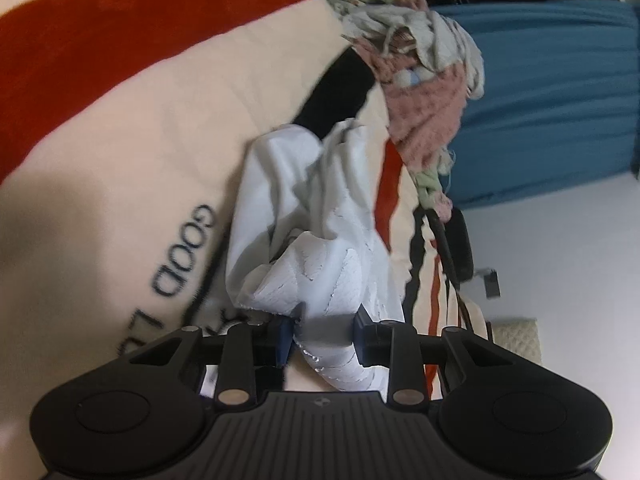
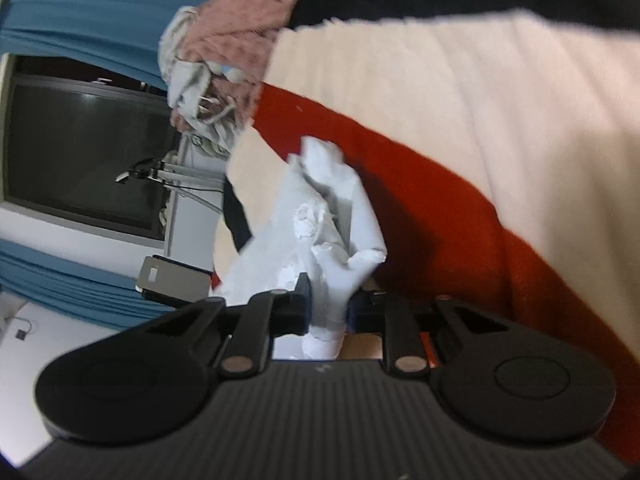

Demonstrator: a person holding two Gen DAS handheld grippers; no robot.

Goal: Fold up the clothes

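White garment, bunched above the striped blanket, is pinched by left gripper and right gripper; edges are best drawn apart, taut.

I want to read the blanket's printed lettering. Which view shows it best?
The left wrist view: black lettering reading "GOOD" sits on the cream blanket, left of the white garment. The right wrist view shows only the blanket's cream, red and black areas, no lettering.

Striped blanket under clothes heap
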